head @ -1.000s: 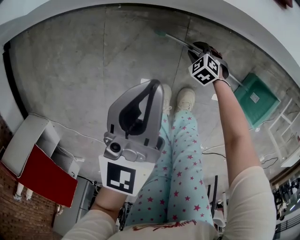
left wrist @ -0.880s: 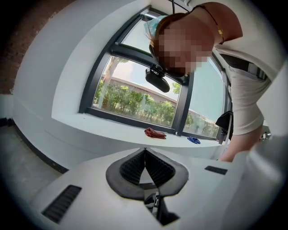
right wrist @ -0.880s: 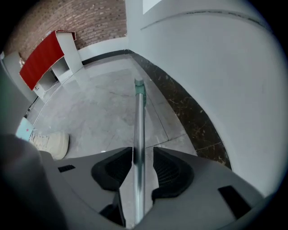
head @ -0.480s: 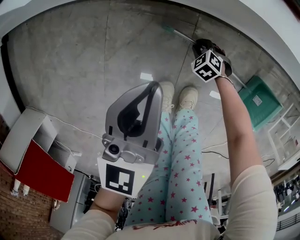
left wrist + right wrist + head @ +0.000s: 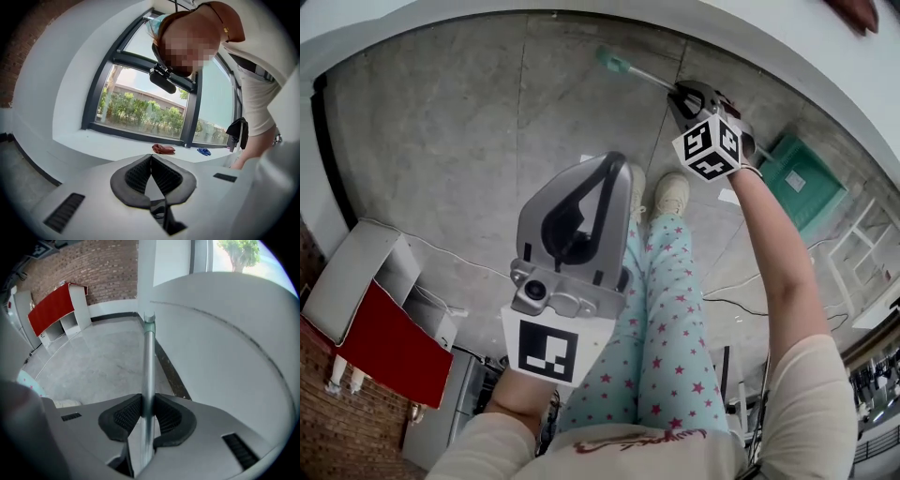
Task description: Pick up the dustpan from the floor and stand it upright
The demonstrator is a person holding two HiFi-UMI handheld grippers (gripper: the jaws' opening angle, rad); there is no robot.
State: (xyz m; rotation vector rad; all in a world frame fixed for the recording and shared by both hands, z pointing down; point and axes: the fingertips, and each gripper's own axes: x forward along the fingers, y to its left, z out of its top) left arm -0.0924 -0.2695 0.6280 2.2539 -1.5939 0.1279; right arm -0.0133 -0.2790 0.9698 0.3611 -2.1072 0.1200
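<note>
The dustpan has a green pan on the concrete floor at the right and a long metal handle with a green end cap. My right gripper is shut on that handle, partway along it. In the right gripper view the silver handle runs straight up between the ribbed pads of the right gripper, which press on both its sides. My left gripper hangs over the person's legs, shut and holding nothing. In the left gripper view, the tips of that left gripper meet and it points toward a window.
A white shelf unit with a red panel stands at the lower left, also visible as the red panel. The person's shoes stand mid-floor. A cable and a white rack lie at the right. A white wall runs beside the handle.
My right gripper has risen with the handle in it, and the handle's capped end has lifted off the floor. The green pan has shifted up-left in view. My left gripper has risen a little.
</note>
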